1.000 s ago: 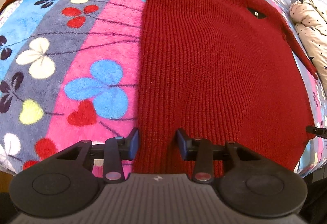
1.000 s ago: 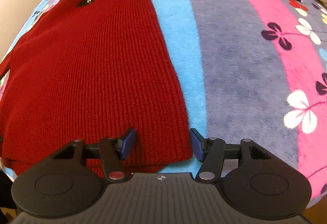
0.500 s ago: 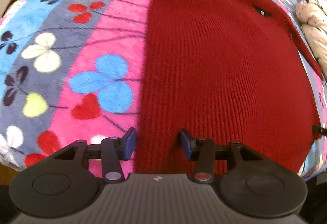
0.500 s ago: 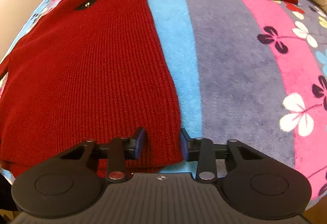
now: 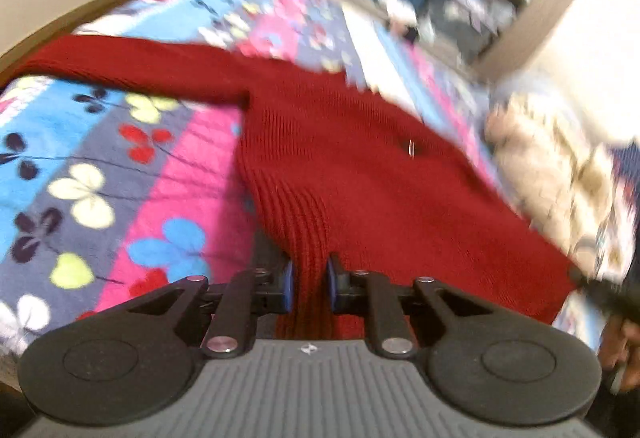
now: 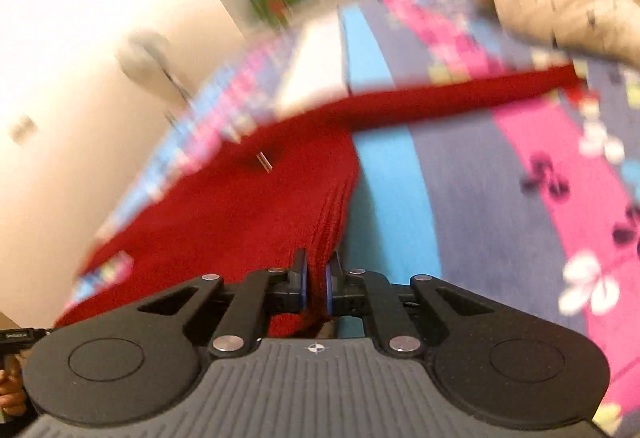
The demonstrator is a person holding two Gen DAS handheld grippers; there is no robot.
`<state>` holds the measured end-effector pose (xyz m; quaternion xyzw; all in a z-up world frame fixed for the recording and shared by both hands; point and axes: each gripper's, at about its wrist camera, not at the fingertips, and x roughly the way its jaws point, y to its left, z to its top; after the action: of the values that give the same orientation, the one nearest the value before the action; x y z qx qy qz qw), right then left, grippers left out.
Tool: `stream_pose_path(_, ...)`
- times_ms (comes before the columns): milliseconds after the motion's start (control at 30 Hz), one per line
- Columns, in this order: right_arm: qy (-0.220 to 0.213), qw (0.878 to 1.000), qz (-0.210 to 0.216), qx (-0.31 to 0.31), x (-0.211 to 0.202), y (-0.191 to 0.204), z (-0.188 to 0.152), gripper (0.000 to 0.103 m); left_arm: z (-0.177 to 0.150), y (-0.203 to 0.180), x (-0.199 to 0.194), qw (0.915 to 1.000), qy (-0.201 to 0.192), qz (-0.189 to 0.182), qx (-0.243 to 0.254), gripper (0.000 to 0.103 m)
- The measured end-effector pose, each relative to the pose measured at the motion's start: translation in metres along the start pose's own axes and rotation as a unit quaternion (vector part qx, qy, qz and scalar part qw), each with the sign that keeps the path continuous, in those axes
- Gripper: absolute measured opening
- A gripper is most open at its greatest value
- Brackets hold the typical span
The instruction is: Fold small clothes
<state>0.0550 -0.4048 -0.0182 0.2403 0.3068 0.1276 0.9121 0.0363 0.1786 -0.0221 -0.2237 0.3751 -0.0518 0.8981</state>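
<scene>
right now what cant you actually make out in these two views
- Red sweater hem: in both wrist views the gripper bodies cover it, so the corners cannot be seen.
- Sweater's small chest tag: too small and smeared to read.
- Right gripper view: motion blur washes out the far sleeve end and the blanket pattern.
- Left gripper view: the room beyond the bed is blurred; the cream bedding is cut off at the right edge.
</scene>
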Motion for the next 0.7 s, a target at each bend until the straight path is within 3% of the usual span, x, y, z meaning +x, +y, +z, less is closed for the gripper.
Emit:
stream_pose_path(67,-0.006,0.999,0.023,0.029,-0.011,-0.005,0.002,0.008,0.003,0.008,-0.001,0.9997,0.004,0.016,-0.018,0.017)
stream_pose_path(133,0.048,0.996,0.013,0.076,0.001,-0.021,-0.005,0.008,0.002,0.013,0.013,0.9982,0.042,0.034,-0.024,0.018)
stream_pose_path(200,0.123,0.988,-0.06,0.071,0.029,-0.026,-0.014,0.008,-0.004,0.012,0.034,0.9938,0.091,0.06,-0.019,0.018)
stream_pose_path(267,0.176,0.978,-0.105,0.032,0.052,-0.02,-0.026,0.009,-0.007,0.011,0.053,0.9886,0.127,0.08,-0.014,0.022)
stream_pose_path(333,0.205,0.968,-0.145,-0.004,0.069,-0.012,-0.036,0.012,-0.007,0.007,0.059,0.9871,0.121,0.104,-0.004,0.026)
stream_pose_path(400,0.196,0.96,-0.193,-0.047,0.071,-0.003,-0.039,0.014,-0.004,-0.001,0.059,0.989,0.097,0.111,0.008,0.029)
stream_pose_path(467,0.157,0.964,-0.203,-0.064,0.064,0.006,-0.035,0.015,-0.002,-0.01,0.059,0.9898,0.075,0.118,0.025,0.031)
stream_pose_path(600,0.12,0.977,-0.16,-0.08,0.056,0.015,-0.028,0.017,-0.004,-0.022,0.061,0.9892,0.057,0.119,0.064,0.032)
stream_pose_path(700,0.149,0.976,-0.128,-0.091,0.074,0.026,-0.034,0.033,-0.01,-0.031,0.065,0.9863,0.063,0.122,0.091,0.034)
